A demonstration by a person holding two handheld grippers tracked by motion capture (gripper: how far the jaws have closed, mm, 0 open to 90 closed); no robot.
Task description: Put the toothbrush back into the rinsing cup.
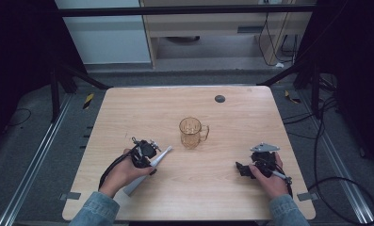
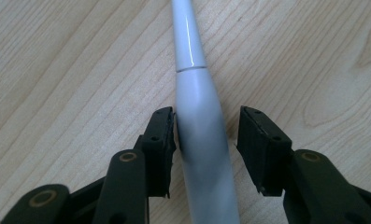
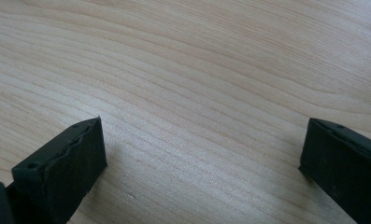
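A white electric toothbrush handle lies slanted on the wooden table at the front left, its thin neck pointing toward the mug. My left gripper is down over its middle. In the left gripper view the toothbrush runs between the jaws of the left gripper. One pad touches its side and the other stands a little apart, so the gripper is open. My right gripper rests low at the front right, and in its own view the right gripper is wide open over bare wood.
An amber glass mug stands upright near the table's middle, handle to the right. A small black disc sits near the far edge. Cables and metal frame legs lie on the floor around the table.
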